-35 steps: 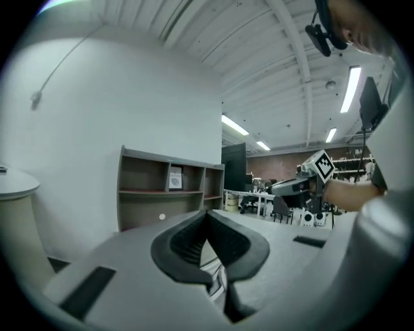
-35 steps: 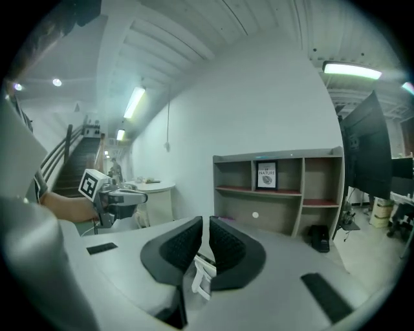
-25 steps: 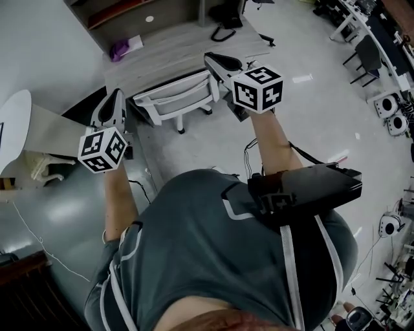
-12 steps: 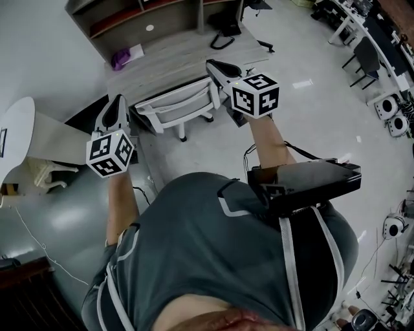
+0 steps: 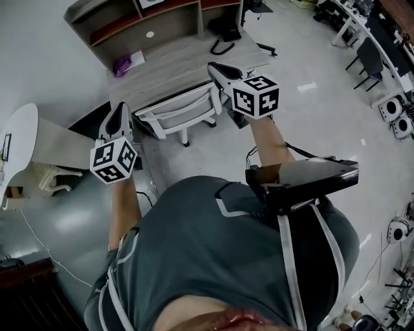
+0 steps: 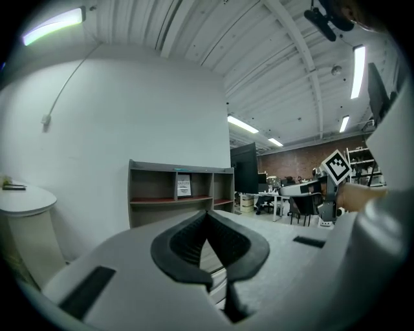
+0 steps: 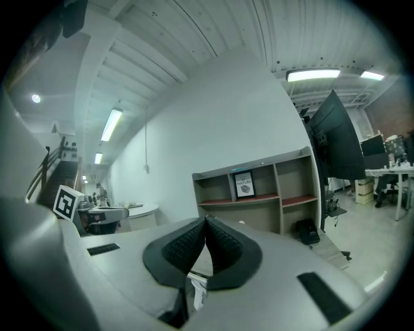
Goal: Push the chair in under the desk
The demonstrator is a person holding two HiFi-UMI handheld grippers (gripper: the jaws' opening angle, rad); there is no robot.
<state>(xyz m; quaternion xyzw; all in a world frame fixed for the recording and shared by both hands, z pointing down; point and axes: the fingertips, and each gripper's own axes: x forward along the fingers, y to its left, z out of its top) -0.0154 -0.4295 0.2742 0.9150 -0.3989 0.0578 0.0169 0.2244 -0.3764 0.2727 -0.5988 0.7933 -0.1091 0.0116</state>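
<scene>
In the head view a white office chair (image 5: 176, 110) stands at the front edge of the grey wooden desk (image 5: 181, 58), its seat partly under the top. My left gripper (image 5: 119, 110) is shut and empty, held just left of the chair. My right gripper (image 5: 213, 66) is also shut and empty, over the right end of the chair's back, at the desk's edge; I cannot tell whether it touches. In the left gripper view the pads (image 6: 194, 236) meet with nothing between them. The right gripper view shows the same, with a sliver of the white chair (image 7: 194, 292) below the pads (image 7: 223, 245).
An open shelf unit (image 5: 155, 18) stands behind the desk. On the desk lie a purple item (image 5: 121, 64) and a black object (image 5: 223, 44). A round white table (image 5: 16, 136) is at the left. Black chairs and desks (image 5: 369, 55) line the right; cables cross the floor.
My right gripper has edged a little toward the desk. The view has tipped so that more of the shelf unit shows. The left gripper has hardly moved.
</scene>
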